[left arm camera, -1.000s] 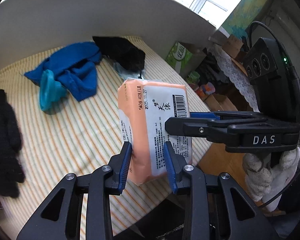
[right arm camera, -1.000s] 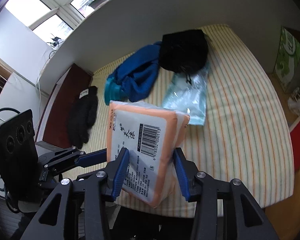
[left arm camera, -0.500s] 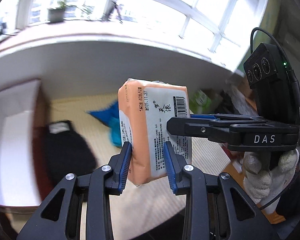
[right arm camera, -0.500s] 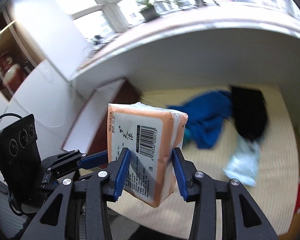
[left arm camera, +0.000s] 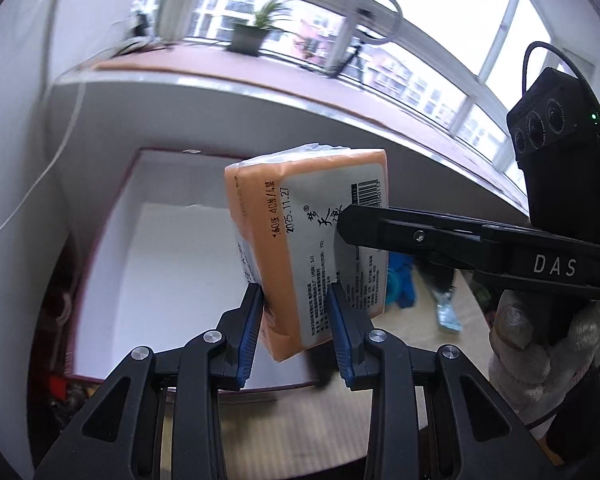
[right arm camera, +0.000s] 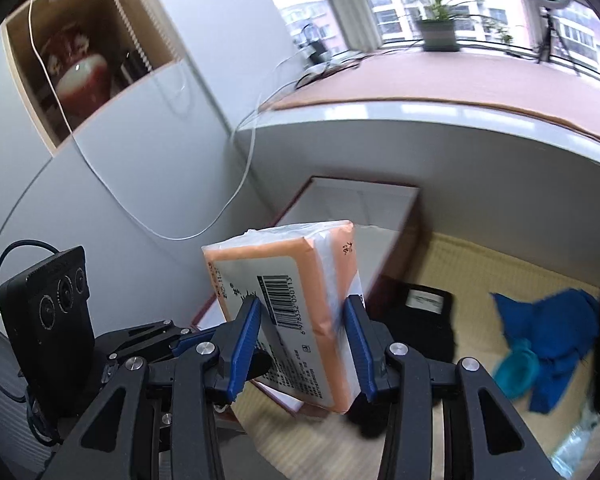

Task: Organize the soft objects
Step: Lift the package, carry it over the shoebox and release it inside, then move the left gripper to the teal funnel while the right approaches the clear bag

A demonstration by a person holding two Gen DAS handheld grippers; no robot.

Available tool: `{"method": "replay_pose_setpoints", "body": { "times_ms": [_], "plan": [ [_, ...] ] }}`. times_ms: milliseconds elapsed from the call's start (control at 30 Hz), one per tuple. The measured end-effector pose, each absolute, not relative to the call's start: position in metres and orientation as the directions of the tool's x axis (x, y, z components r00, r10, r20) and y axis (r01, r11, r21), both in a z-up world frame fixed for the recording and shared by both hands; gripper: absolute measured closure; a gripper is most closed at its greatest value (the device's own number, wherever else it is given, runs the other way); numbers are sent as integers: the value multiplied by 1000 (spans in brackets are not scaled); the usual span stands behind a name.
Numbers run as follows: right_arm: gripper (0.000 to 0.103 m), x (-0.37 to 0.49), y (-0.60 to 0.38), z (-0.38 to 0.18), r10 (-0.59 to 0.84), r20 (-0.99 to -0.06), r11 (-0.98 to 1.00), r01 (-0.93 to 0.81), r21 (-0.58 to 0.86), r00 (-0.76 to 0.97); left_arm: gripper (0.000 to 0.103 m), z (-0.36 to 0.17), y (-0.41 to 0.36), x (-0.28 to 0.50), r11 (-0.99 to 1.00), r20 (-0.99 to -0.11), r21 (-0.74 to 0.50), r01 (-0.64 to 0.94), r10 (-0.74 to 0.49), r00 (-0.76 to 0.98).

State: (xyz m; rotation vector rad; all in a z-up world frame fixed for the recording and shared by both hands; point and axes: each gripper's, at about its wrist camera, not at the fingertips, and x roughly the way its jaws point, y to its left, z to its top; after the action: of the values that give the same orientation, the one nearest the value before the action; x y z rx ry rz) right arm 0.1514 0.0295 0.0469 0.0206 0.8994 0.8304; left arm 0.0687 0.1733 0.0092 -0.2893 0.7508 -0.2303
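Observation:
An orange and white tissue pack [left arm camera: 312,240] is gripped by both grippers. My left gripper [left arm camera: 296,328] is shut on its lower end. My right gripper [right arm camera: 304,340] is shut on it from the other side, and the pack shows there too [right arm camera: 296,300]. The pack hangs in the air over the open white box with a dark red rim [left arm camera: 164,264], which stands left of the striped table. The box also shows in the right wrist view [right arm camera: 360,204]. A blue cloth [right arm camera: 552,328], a black glove [right arm camera: 416,320] and a clear plastic pack [left arm camera: 448,312] lie on the table.
The striped table [right arm camera: 480,264] runs to the right. A grey curved wall and a windowsill with a potted plant [left arm camera: 252,32] stand behind the box. A white cable [right arm camera: 236,184] hangs down the wall at left. A shelf with a red vase [right arm camera: 76,76] is above left.
Both grippers have carried the tissue pack left, from over the striped table to over the open white box. The grip on the pack is unchanged.

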Motion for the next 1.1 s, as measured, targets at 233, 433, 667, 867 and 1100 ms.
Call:
{"method": "replay_pose_setpoints", "body": {
  "times_ms": [233, 433, 667, 867, 1100],
  "plan": [
    [64, 160, 71, 31, 637, -711, 679, -655, 332, 300, 72, 1, 208, 69, 936, -647, -350, 23, -260, 717],
    [61, 161, 85, 24, 635, -717, 660, -684, 309, 288, 71, -6, 217, 66, 947, -669, -320, -14, -216, 711],
    [31, 154, 72, 27, 633, -694, 671, -689, 273, 343, 47, -10, 215, 68, 957, -678, -287, -37, -176, 713],
    [31, 155, 43, 32, 615, -687, 703, -665, 253, 388, 47, -12, 203, 71, 955, -675, -296, -19, -195, 712],
    [31, 162, -21, 34, 571, -686, 764, -598, 242, 451, 47, -9, 176, 74, 952, -665, -305, 25, -231, 711]
  ]
}}
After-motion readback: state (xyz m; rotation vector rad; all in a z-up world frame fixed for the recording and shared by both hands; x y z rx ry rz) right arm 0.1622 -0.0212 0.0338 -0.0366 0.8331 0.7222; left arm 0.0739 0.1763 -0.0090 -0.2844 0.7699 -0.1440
